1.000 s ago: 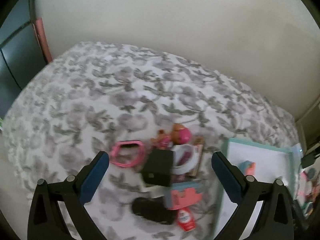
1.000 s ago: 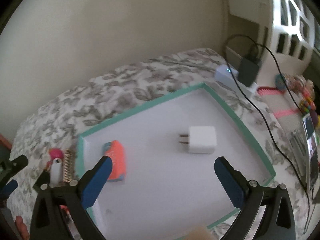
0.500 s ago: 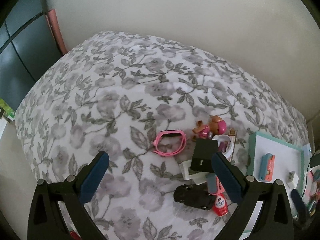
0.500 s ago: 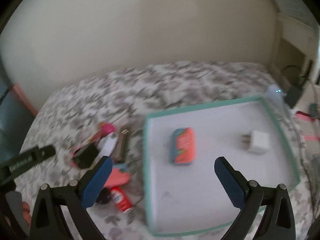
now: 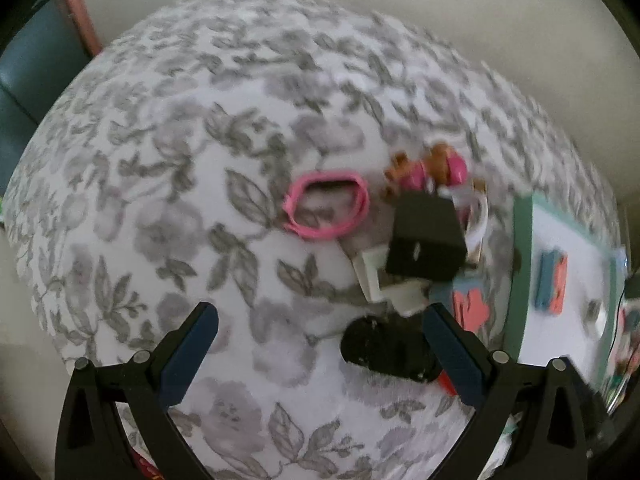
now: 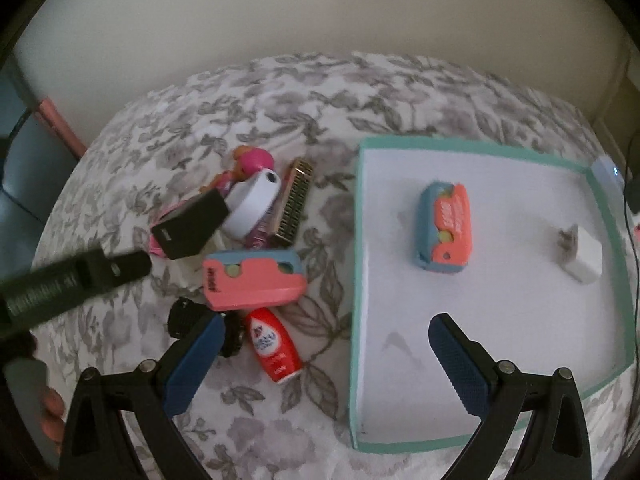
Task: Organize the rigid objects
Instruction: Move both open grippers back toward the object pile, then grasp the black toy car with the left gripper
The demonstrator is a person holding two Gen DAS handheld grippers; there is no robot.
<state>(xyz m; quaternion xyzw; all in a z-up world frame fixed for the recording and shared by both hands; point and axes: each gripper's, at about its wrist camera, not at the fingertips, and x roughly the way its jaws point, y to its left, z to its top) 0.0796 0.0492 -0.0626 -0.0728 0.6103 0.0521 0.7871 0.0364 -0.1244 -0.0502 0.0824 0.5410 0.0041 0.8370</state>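
Note:
A heap of small items lies on the floral bedspread (image 6: 280, 92): a black box (image 6: 190, 226), a white-capped bottle (image 6: 254, 202), a gold comb (image 6: 294, 204), a pink-and-blue case (image 6: 252, 278), a red tube (image 6: 274, 346), a black car (image 5: 388, 348), a pink doll (image 6: 250, 162) and a pink band (image 5: 326, 210). The teal-rimmed tray (image 6: 356, 264) holds a second pink-and-blue case (image 6: 444, 226) and a white charger (image 6: 584, 256). My right gripper (image 6: 324, 360) hangs open over the tray's left rim. Open and holding nothing, my left gripper (image 5: 320, 344) hovers left of the heap.
A beige wall (image 6: 320, 12) runs behind the bed. A dark cabinet with a pink edge (image 5: 80, 12) stands at the far left. A cable and small devices (image 6: 632, 188) sit past the tray's right side. The left gripper's arm (image 6: 60, 284) crosses the right wrist view.
Both views have swung. The right gripper moved left, from over the tray to its left rim, bringing the heap into view. The left gripper dropped closer to the heap. Both stayed open.

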